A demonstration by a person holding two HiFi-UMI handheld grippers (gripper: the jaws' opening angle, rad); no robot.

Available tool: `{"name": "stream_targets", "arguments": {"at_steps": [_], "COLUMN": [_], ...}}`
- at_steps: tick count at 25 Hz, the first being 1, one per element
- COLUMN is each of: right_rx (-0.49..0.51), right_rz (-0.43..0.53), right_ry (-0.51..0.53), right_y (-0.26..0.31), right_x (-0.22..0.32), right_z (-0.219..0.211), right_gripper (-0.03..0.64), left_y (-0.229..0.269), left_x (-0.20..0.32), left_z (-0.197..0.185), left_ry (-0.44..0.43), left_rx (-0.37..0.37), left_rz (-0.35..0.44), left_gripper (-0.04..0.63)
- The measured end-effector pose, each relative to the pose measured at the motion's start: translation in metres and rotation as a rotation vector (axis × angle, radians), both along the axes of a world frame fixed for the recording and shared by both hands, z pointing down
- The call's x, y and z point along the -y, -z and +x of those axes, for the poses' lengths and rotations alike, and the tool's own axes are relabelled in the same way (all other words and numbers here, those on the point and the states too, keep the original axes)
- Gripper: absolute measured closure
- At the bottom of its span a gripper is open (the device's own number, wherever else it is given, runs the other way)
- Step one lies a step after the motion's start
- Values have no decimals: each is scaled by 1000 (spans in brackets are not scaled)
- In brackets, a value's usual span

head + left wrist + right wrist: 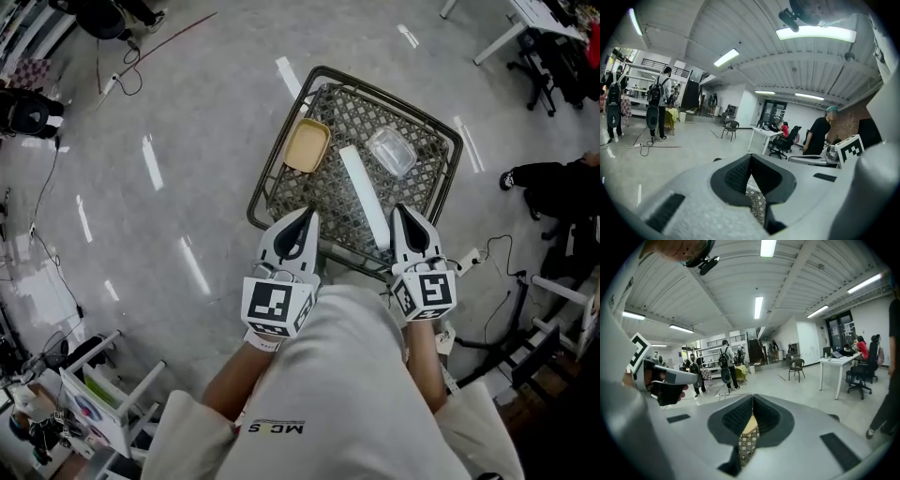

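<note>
Here, hand-held grippers [307, 215] [397, 209] closed, shirt [347, 375] reads "MC S"

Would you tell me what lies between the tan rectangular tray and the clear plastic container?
The far end of a long flat white strip, seen in the head view.

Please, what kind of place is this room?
Probably an open workshop or lab office: a bare concrete floor with loose cables, a white desk and chairs, and strip lights under an exposed ceiling.

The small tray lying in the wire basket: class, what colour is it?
The tray is pale tan, clearest in the head view.
</note>
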State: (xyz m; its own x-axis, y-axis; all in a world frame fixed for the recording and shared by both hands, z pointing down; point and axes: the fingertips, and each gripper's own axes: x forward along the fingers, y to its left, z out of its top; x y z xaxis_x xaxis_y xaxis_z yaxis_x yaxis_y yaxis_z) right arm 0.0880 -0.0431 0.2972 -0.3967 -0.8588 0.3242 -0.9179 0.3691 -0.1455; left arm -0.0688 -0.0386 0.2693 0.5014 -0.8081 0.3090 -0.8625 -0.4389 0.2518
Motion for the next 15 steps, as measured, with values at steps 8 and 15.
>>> {"name": "stream_targets", "arguments": {"at_steps": [8,15], "right_rx": [-20,-45], "right_rz": [-10,-54], "right_ry": [30,54], "right_y": [-35,-76], "right_x": [34,62], "right_z": [10,24], "right_gripper": [598,595], "left_y": [-40,-78], "left_x": [21,34], "left_z": [23,41], "left_ry": [2,-14], "left_rx": [5,23], "left_rz": [-75,-149], "left_gripper": [571,571]}}
